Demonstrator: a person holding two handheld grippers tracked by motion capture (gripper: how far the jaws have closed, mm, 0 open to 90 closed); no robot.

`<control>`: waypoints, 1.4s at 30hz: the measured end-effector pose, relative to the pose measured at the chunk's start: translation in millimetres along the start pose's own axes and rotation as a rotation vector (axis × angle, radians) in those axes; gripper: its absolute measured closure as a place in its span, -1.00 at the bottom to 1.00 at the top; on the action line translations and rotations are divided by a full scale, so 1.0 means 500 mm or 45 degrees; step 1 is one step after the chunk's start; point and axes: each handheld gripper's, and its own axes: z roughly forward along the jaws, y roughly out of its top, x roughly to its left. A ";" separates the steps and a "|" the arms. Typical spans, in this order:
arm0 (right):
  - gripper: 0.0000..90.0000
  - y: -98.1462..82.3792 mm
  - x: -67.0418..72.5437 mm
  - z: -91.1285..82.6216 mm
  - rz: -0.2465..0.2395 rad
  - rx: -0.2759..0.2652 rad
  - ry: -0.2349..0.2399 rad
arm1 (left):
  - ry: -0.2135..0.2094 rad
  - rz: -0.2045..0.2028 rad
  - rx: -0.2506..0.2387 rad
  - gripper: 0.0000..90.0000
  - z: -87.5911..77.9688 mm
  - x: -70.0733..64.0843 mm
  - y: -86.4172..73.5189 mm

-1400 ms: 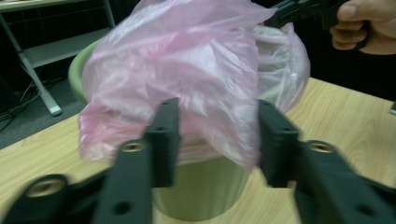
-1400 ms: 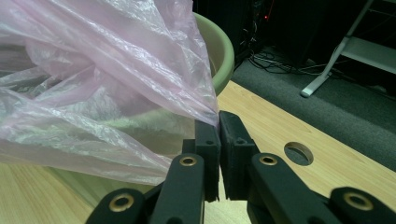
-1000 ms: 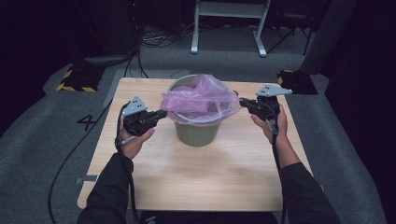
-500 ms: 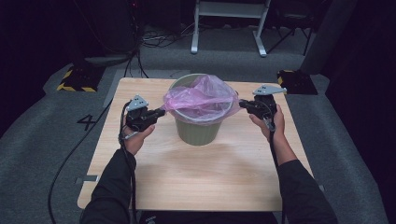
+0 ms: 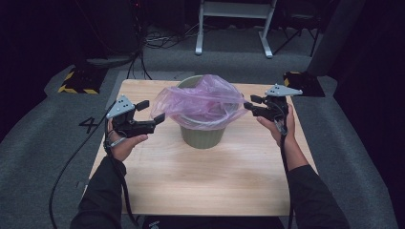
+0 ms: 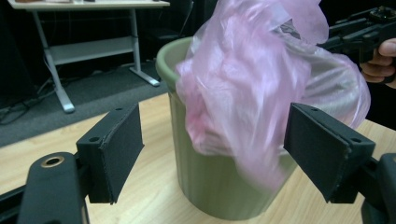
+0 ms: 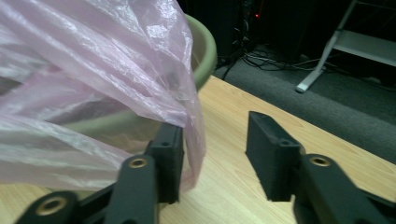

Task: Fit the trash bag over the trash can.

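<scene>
With both claws gaping on the bench [image 5: 191, 191], the left claw [image 5: 152, 110] and right claw [image 5: 251, 103] flank the green bin [image 5: 203, 136], holding nothing. Its pink bag [image 5: 203, 102] drapes loosely over the rim; fitting it seems the step, so each claw must next pinch an edge.

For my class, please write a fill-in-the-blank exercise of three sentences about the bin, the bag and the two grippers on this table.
1. The thin plastic bag draped over the bin is ____ in colour.
2. The round olive-green plastic bin stands on a ____ table.
3. The jaws of both the left gripper and the right gripper are ____.

Missing words: pink; wooden; open
</scene>
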 end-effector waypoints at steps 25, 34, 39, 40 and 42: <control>1.00 0.011 -0.009 0.072 0.032 0.037 0.056 | 0.032 -0.053 0.171 0.99 0.165 0.094 0.045; 1.00 -0.007 -0.020 0.104 0.080 0.056 0.104 | -0.049 -0.098 0.236 1.00 0.208 0.105 0.018; 1.00 -0.016 -0.016 0.110 0.067 0.061 0.148 | -0.053 -0.073 0.262 1.00 0.216 0.099 0.011; 1.00 -0.018 -0.015 0.110 0.066 0.066 0.147 | -0.060 -0.064 0.275 1.00 0.219 0.096 0.008; 1.00 -0.022 -0.014 0.112 0.062 0.070 0.160 | -0.066 -0.054 0.303 1.00 0.227 0.092 -0.002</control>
